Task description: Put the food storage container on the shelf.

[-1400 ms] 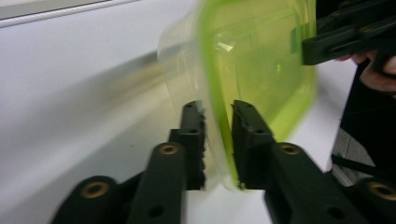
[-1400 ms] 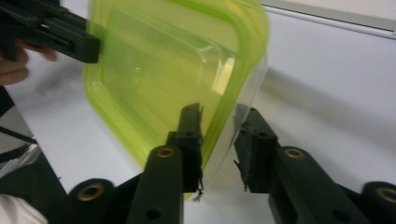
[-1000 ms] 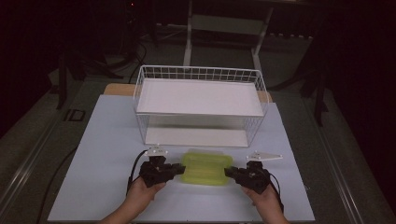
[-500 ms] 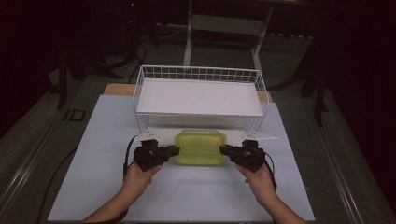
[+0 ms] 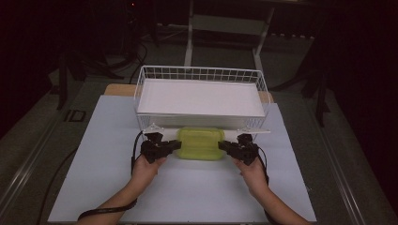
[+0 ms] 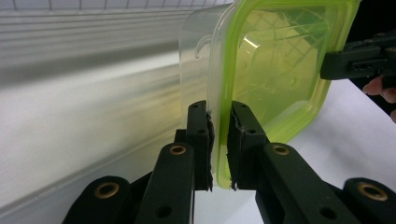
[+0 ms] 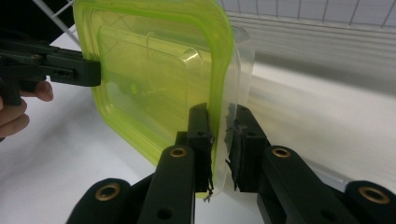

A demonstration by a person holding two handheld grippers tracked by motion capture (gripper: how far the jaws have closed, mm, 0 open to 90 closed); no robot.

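High view: the left tongs [image 5: 174,146] and right tongs [image 5: 222,146] each pinch one end of the green box [image 5: 201,143] between them, by the basket [image 5: 141,89].

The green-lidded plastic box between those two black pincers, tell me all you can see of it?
The clear plastic container with a translucent lime-green lid is a shallow rectangle with rounded corners, lid on, apparently empty. The left gripper and right gripper each pinch an opposite end at the rim. It sits level just in front of the white wire basket, over the white table; whether it touches the table is unclear.
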